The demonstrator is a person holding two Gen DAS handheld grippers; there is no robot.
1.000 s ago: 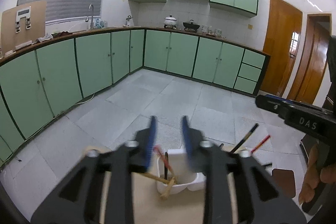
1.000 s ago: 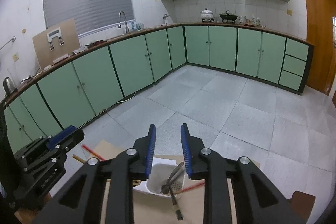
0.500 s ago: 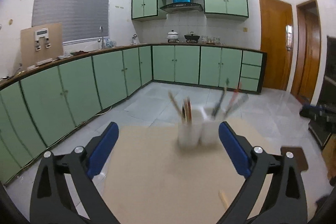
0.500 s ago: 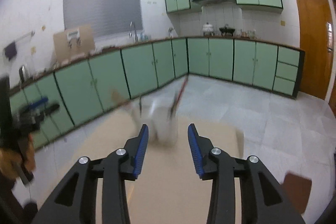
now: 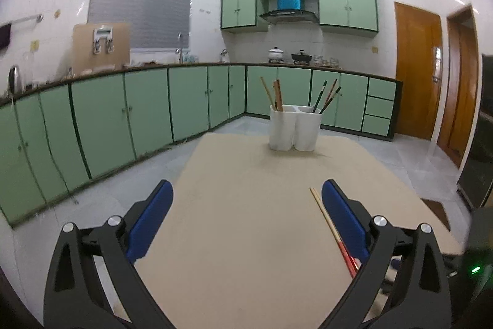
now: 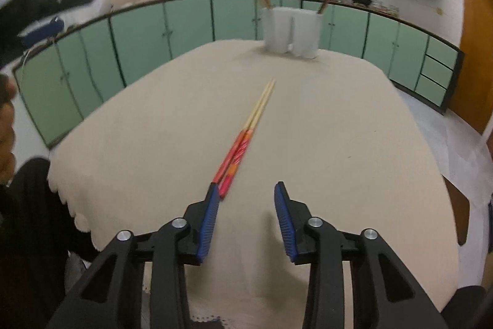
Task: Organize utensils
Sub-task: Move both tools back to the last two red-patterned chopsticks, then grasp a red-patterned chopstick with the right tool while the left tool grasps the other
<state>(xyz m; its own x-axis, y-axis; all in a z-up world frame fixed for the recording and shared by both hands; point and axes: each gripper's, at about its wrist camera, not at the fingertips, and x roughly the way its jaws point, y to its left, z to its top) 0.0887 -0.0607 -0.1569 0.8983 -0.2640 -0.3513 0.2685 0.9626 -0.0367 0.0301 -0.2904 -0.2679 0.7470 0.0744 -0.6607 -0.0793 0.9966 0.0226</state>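
A pair of chopsticks with red handles [image 6: 246, 133] lies on the beige table [image 6: 339, 128], pointing at a white two-compartment holder [image 6: 291, 31] at the far edge. The holder [image 5: 294, 127] has several chopsticks standing in each compartment. My right gripper [image 6: 246, 196] is open and empty, just behind the red handle ends, its left finger beside them. My left gripper [image 5: 246, 196] is wide open and empty over the near table; the same chopsticks [image 5: 331, 224] lie next to its right finger. The left gripper also shows at the far left of the right wrist view [image 6: 46, 11], blurred.
Green cabinets [image 5: 138, 113] run along the left and back walls with a counter, sink and pots. Two brown doors [image 5: 431, 82] stand at the right. The table [image 5: 246, 221] has a tiled floor [image 5: 416, 156] beyond its edges.
Both grippers have pulled back from above the holder to the near side of the table and dropped lower. Both jaws have opened. The red-handled chopsticks now show on the table.
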